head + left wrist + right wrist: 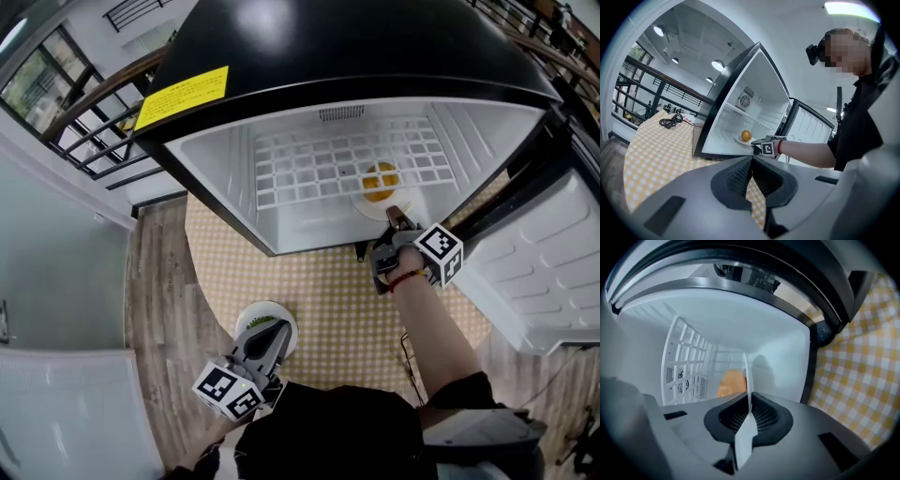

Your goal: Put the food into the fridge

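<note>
Closest to hand, low at the near edge of the table (319,291): left gripper (274,330), jaws together on nothing, just beside a small white dish (246,317). Further in: right gripper (394,217), clamped on the thin rim of a plate (367,208), with an orange (380,180) loose on top. Plate already inside the fridge (216,178), low down below the wire shelf (309,169), toward the front edge on the side of the open door (544,253); cannot tell whether seated on the fridge floor or just above it. Main risk: letting go too soon. If unsupported, or hanging over the front lip, likely to tip and send the round orange rolling out onto the table. Second risk: any twist of the wrist, with only a one-edge pinch to resist tilt. Third: pulling back with the jaws not fully parted, dragging the plate out. Worth sliding deeper, keeping level, and opening wide before backing away.
</note>
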